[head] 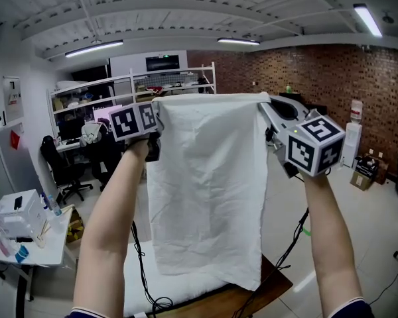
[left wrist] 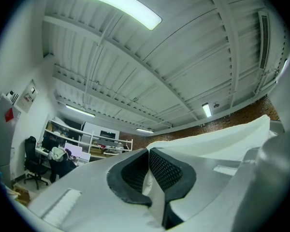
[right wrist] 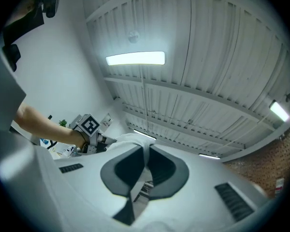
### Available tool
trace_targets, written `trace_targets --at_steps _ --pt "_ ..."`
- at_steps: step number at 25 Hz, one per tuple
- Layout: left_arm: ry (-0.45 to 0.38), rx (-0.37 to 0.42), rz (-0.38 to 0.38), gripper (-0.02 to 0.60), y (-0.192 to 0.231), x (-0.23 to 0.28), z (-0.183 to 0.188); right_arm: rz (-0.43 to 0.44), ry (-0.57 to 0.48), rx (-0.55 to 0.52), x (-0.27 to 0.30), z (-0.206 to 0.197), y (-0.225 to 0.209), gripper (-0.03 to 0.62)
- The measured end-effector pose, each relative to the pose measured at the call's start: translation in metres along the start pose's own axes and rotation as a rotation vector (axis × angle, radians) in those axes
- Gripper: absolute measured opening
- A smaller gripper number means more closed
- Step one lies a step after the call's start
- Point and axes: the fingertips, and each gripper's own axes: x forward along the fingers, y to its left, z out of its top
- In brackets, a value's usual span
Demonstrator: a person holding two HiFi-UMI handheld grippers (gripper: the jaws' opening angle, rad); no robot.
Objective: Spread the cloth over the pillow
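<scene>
Behind stand one red brick wall [head: 331, 78] and white shelving [head: 129, 88]; your one white fabric cloth [head: 205, 184] hangs above the one white pillow [head: 186, 285]. Your two grippers, left gripper [head: 157, 111] and right gripper [head: 263, 106], each clamp one top corner.
</scene>
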Motion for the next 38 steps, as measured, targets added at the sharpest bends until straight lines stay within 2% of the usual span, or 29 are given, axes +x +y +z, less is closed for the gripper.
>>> trace_targets --at_steps 4,10,18,24,31,38 --pt "-0.005 0.0 -0.004 0.005 -0.02 0.036 0.0 0.033 -0.041 0.011 0.006 -0.004 -0.03 0.006" --pt "-0.005 0.011 -0.034 0.004 -0.052 0.09 -0.005 0.036 -0.077 0.004 0.005 -0.011 -0.067 0.006" --pt "0.023 0.011 -0.066 0.005 -0.094 0.157 -0.031 0.046 -0.059 -0.028 -0.001 -0.038 -0.104 0.006" --pt "0.018 0.009 -0.098 0.004 -0.119 0.195 -0.029 0.038 -0.056 -0.033 -0.001 -0.047 -0.126 0.006" --pt "0.028 0.007 -0.131 0.005 -0.138 0.227 -0.037 0.041 -0.062 -0.032 0.001 -0.052 -0.129 0.006" --pt "0.059 -0.018 -0.15 0.005 -0.149 0.242 -0.07 0.065 -0.033 -0.032 -0.007 -0.077 -0.121 0.006"
